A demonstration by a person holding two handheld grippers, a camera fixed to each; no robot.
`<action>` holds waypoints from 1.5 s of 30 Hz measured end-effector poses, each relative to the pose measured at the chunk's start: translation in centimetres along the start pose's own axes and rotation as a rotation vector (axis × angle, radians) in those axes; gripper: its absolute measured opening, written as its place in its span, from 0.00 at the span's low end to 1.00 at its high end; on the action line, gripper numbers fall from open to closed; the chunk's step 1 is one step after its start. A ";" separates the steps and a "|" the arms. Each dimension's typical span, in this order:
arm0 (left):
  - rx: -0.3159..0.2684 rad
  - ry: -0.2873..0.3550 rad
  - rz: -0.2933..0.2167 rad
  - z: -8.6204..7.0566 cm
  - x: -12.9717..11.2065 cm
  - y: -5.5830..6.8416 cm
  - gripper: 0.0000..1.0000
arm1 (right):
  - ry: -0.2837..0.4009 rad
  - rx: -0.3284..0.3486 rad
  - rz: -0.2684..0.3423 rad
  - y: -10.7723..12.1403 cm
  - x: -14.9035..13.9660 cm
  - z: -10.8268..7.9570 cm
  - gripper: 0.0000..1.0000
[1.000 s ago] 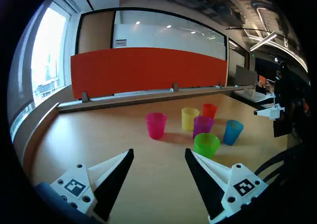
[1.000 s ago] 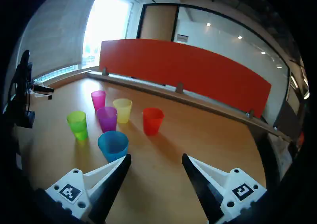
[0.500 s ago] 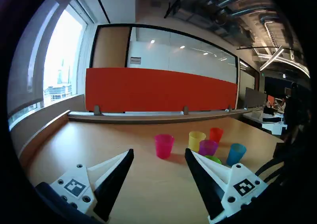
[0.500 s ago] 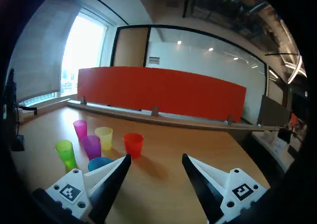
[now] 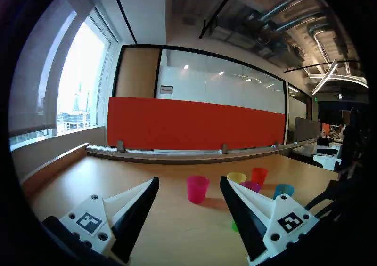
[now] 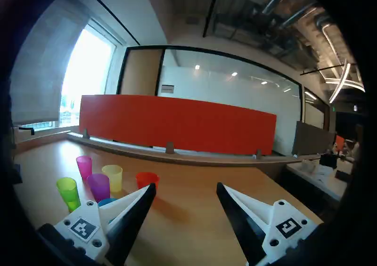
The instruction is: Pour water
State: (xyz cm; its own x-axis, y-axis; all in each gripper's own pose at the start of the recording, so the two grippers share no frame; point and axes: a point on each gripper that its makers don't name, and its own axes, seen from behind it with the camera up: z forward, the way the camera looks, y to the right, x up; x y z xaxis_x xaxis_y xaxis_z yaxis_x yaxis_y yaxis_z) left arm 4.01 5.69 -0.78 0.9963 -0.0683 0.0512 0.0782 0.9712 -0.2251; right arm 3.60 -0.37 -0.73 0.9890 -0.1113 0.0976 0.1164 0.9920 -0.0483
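On the table (image 5: pixel 184 240), the pink cup (image 5: pixel 197 189) stands at 12 o'clock, framed by the spread, empty fingers of the left gripper (image 5: pixel 188 178). The right gripper (image 6: pixel 185 184), also apart and empty, has the red cup (image 6: pixel 146 179) at 11 o'clock. Likely best: straddle one cup mid-wall, close gently, keep it upright.

Wooden table (image 6: pixel 198 209), six coloured cups (image 6: pixel 99 185)

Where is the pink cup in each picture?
Left gripper view: the pink cup stands just below the middle, left of the yellow cup.
Right gripper view: the pink cup is at the far left, behind the purple cup.
Shared landmark: the long orange panel at the back.
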 end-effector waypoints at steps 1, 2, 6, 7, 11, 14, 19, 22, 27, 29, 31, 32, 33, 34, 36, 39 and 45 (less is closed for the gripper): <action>0.008 0.003 0.003 0.0 0.0 -0.1 0.96 | 0.001 -0.003 0.002 0.0 0.0 0.1 1.00; 0.015 0.005 0.006 0.0 0.0 -0.2 0.96 | 0.002 -0.007 0.003 0.0 0.0 0.1 1.00; 0.055 0.014 0.019 0.0 -0.1 -0.8 0.96 | 0.012 -0.015 0.018 -0.1 0.4 0.3 1.00; 0.067 0.018 0.021 0.0 -0.2 -1.0 0.96 | 0.014 -0.016 0.021 -0.1 0.4 0.3 1.00; 0.106 0.029 0.030 0.0 -0.4 -1.4 0.96 | 0.017 -0.022 0.020 -0.2 0.4 0.3 1.00; 0.131 0.038 0.050 0.1 -0.6 -1.6 0.96 | 0.019 -0.024 0.005 -0.3 0.3 0.3 1.00; 0.181 0.056 0.090 0.1 -0.7 -2.3 0.96 | 0.015 -0.027 -0.008 -0.4 0.0 0.2 1.00; 0.205 0.066 0.092 -0.1 -0.8 -2.6 0.96 | 0.007 -0.026 0.009 -0.2 -0.1 0.3 1.00; 0.204 0.078 0.073 -0.1 -1.5 -2.5 0.96 | 0.004 -0.031 0.047 0.4 0.0 0.3 1.00; 0.204 0.080 0.072 -0.1 -1.7 -2.6 0.96 | 0.004 -0.031 0.054 0.5 0.1 0.3 1.00; 0.205 0.083 0.073 -0.2 -1.9 -2.9 0.96 | 0.005 -0.033 0.056 0.6 0.1 0.2 1.00; 0.207 0.084 0.073 -0.2 -2.1 -3.0 0.96 | 0.004 -0.034 0.056 0.6 0.1 0.1 1.00; 0.208 0.086 0.074 -0.3 -2.2 -3.1 0.96 | 0.004 -0.035 0.056 0.7 0.1 0.1 1.00; 0.205 0.088 0.076 -0.4 -2.2 -3.1 0.96 | 0.004 -0.039 0.055 0.8 0.1 0.0 1.00; 0.201 0.091 0.079 -0.5 -2.4 -3.1 0.96 | 0.003 -0.046 0.052 1.0 0.0 0.0 1.00; 0.193 0.095 0.086 -0.7 -2.7 -3.2 0.96 | 0.000 -0.054 0.046 1.3 -0.1 0.0 1.00; 0.210 0.071 0.089 -1.1 -4.2 -4.2 0.96 | 0.006 -0.068 0.038 1.7 0.2 -0.2 1.00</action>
State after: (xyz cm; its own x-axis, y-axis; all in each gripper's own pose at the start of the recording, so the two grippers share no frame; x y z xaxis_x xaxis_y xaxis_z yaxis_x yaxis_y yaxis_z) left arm -0.43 1.63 -1.07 0.9995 0.0110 -0.0298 -0.0115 0.9998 -0.0177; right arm 4.04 1.29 -0.95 0.9933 -0.0744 0.0881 0.0847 0.9892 -0.1195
